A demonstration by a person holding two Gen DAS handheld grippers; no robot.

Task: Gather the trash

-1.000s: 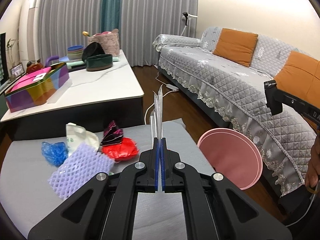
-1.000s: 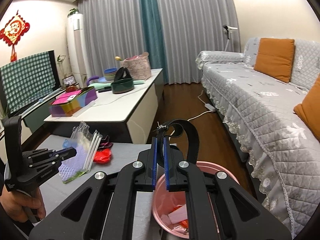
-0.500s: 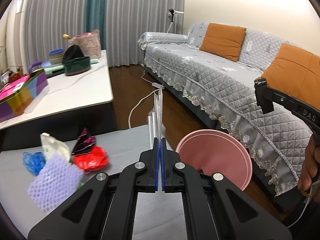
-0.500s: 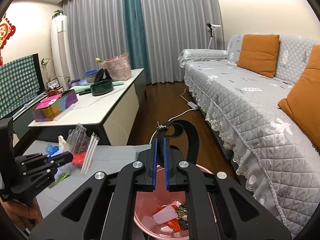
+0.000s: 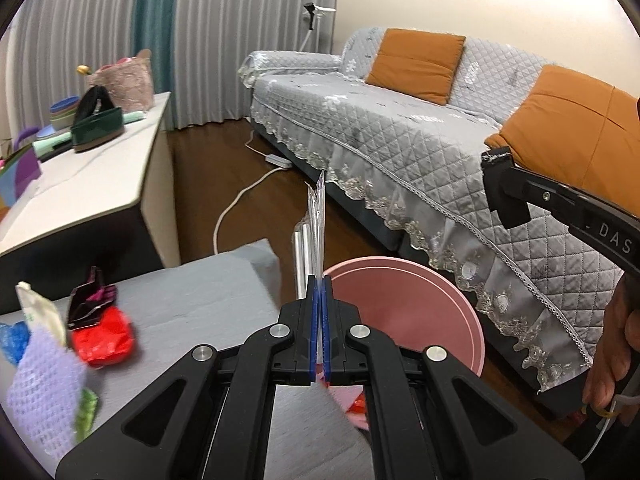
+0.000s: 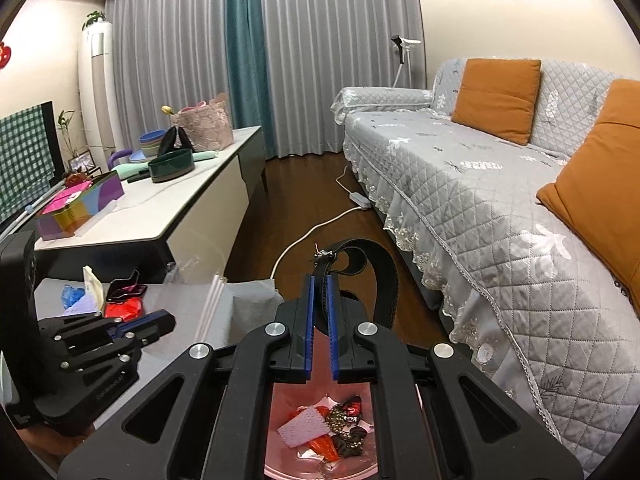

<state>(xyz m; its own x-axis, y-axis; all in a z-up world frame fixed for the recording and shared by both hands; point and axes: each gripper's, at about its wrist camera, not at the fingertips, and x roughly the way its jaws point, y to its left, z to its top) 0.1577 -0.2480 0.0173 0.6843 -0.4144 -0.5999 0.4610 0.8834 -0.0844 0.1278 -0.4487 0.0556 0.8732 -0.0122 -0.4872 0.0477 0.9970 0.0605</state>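
A living room with a quilted grey sofa (image 5: pixel 400 128) stood behind a low grey-clothed table (image 5: pixel 208 300) scattered with wrappers. The left gripper (image 5: pixel 319 292) had its jaws pinched on a clear plastic packet (image 5: pixel 316 224) of 2 straws, just beside the pink bin (image 5: pixel 420 312). The right gripper (image 6: pixel 320 300) gripped a black strap (image 6: pixel 372 264) over that bin. Best, I judged, to carry each piece well inside the rim before letting go, since light plastic could drift.

Bin (image 5: pixel 404 312) stands between low table (image 5: pixel 192 300) and sofa (image 5: pixel 400 140).
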